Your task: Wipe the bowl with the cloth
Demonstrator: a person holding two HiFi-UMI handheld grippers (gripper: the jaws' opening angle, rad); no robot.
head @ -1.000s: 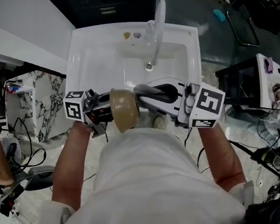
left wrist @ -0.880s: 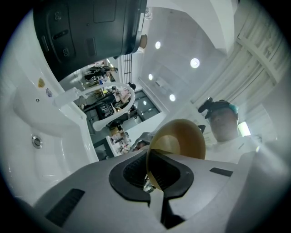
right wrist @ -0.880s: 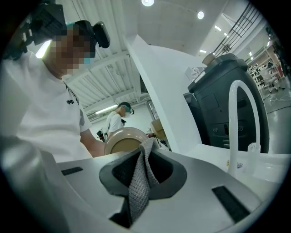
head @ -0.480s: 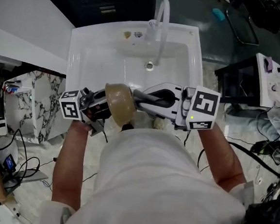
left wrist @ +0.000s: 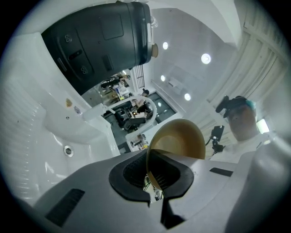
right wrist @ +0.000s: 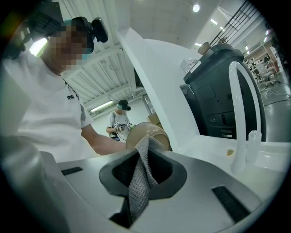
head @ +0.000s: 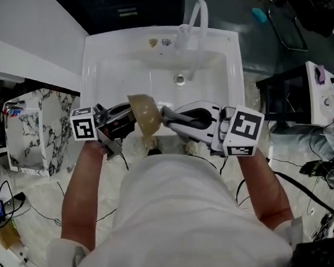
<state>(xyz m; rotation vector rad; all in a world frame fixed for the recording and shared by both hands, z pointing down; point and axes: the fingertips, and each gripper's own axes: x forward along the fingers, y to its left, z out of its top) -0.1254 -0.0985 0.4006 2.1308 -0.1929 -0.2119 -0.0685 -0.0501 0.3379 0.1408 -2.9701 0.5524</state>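
Sink (head: 103, 60): white, upper centre of frame.
Bowl (head: 143, 114): tan, tipped on edge above the sink's front rim, mid-frame. It looks stiff, slick and breakable, so best held by the rim.
Left gripper (left wrist: 152, 176): fingers clenched on that rim.
Right gripper (right wrist: 143, 167): fingers pinching the limp grey cloth (right wrist: 136, 191).

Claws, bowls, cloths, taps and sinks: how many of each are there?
Claws: 2, the left claw and the right claw
Bowl: 1
Cloth: 1
Tap: 1
Sink: 1
Total: 6
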